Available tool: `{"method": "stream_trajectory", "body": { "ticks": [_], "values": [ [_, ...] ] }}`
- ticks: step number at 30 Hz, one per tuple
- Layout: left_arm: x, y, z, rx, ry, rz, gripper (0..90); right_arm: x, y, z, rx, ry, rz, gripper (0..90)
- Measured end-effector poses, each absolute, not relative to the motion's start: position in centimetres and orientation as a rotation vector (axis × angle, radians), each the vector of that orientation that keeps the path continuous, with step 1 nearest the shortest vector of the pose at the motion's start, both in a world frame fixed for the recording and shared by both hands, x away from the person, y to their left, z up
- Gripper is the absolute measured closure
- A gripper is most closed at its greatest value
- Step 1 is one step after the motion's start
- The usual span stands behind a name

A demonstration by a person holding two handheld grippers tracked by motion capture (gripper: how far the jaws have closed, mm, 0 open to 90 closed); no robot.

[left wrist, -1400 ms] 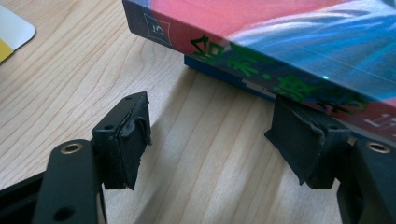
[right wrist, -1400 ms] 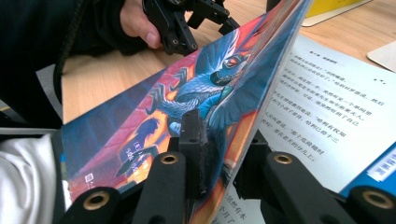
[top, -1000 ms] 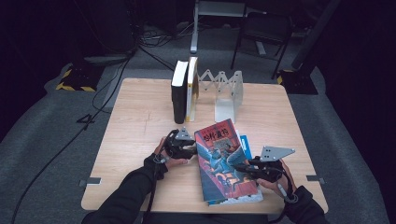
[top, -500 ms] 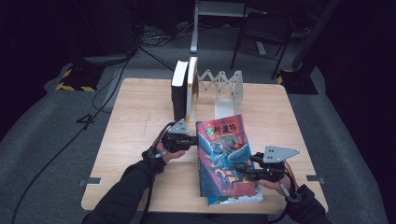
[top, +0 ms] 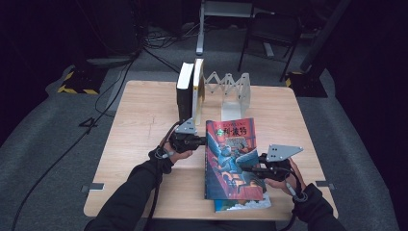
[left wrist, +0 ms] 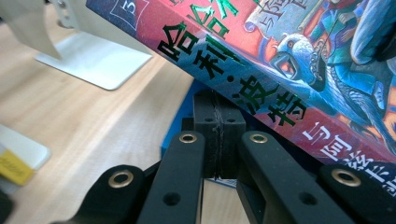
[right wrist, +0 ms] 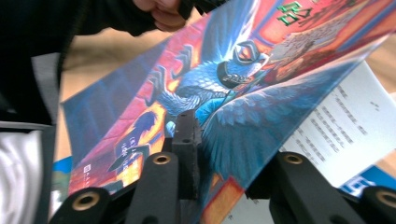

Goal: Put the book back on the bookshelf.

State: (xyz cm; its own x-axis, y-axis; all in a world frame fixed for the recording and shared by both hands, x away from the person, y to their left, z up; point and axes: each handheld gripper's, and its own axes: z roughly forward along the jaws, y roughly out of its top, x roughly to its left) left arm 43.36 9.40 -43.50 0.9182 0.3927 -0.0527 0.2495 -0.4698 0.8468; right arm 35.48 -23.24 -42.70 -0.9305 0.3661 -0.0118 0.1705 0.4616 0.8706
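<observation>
**Fig. A. Paperback raised on its long edge between two hand-held grippers.**

**Q:** Where do we find the book (top: 233,154), and how is it supported?

**A:** We see it over the near right part of the table (top: 139,125), tilted up with its spine toward the left gripper (top: 199,141) and its illustrated cover facing the high camera. A second book (top: 240,204) lies flat beneath it. Two upright volumes (top: 190,91) and a white folding rack (top: 231,91) stand well apart at the far edge.

**Q:** How do the jaws stand?

**A:** In the left gripper view the left pads are pressed together, tucked just under the spine. We cannot tell whether any cover is pinched between them. The right gripper (top: 250,169) has just been closing with the front cover between its jaws. In the right gripper view one pad lies on the cover art, and a printed page shows behind the cover.

**Q:** How do we expect the book to handle?

**A:** We judge it moderately heavy, stiff along the spine and limp at the covers. The glossy cover looks slippery, and a grip on it alone may let the page block sag open or crease the hinge. We would take hold across the whole thickness near the spine, or pinch cover and pages together at the fore-edge.
</observation>
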Motion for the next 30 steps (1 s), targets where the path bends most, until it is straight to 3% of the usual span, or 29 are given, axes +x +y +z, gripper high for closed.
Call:
{"method": "stream_trajectory", "body": {
  "ticks": [11,24,27,30],
  "values": [
    [44.1,9.6,-39.3,2.043,0.479,0.256,89.9,34.9,-22.6,-41.8,0.414,2.244,1.444,76.2],
    [44.8,9.9,-40.5,1.979,0.525,0.140,83.1,32.6,-23.5,-41.5,0.300,2.232,1.502,78.5],
    [44.7,9.6,-40.3,1.979,0.499,0.147,88.4,32.7,-23.3,-41.6,0.282,2.248,1.502,75.1],
    [44.3,9.2,-39.9,1.975,0.470,0.150,89.3,33.2,-23.4,-41.3,0.324,2.262,1.520,61.1]
  ]
}}
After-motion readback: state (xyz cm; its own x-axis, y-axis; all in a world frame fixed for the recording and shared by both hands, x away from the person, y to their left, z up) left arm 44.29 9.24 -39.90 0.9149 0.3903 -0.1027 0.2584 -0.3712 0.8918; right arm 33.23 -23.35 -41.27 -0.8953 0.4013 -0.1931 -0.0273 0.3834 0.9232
